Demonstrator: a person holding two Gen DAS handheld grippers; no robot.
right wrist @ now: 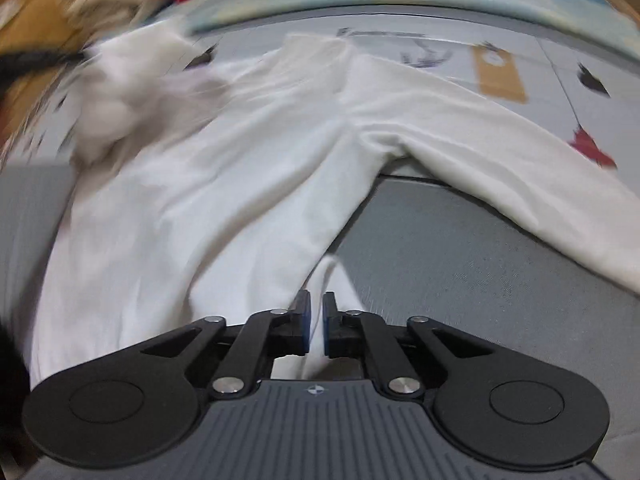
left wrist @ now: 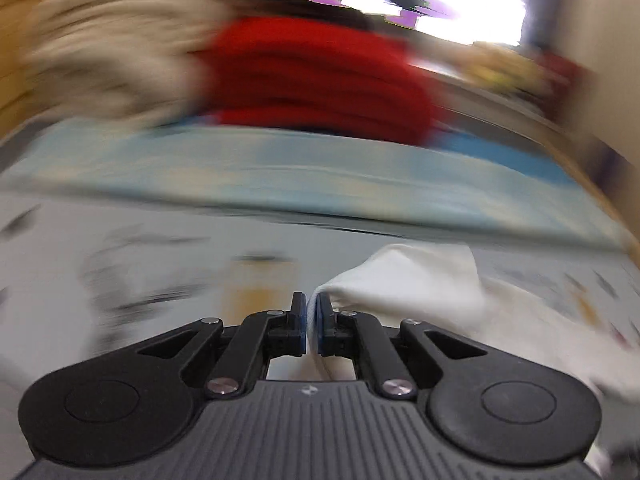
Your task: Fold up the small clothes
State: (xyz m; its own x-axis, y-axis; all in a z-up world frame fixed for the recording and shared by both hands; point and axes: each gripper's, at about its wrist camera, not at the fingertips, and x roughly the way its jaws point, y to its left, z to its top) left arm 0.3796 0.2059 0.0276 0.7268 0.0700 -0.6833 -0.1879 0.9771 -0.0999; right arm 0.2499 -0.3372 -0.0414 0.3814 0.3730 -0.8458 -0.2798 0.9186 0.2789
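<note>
Both grippers are clenched on cloth: the left gripper (left wrist: 311, 312) pinches a bunched fold of the white garment (right wrist: 248, 168) between its blue pads, and the right gripper (right wrist: 316, 316) is clamped on a thin strip of that same garment running straight up between its jaws. From the right gripper the garment spreads ahead and to both sides, a pair of small white trousers by the look of it, with one leg angling off to the right and the body lying ahead-left over the grey counter (right wrist: 480, 264). I judge this to be the lift-and-carry of a fold; the next move calls for bringing the held edges over onto the rest of the cloth, laying them flat and square before letting go. Bare counter lies to the right of the right gripper. Beyond the garment runs a pale blue band (left wrist: 320, 176), and behind that sit a red pile (left wrist: 320, 76) and a beige pile (left wrist: 112, 52), blurred, so room ahead is limited.
</note>
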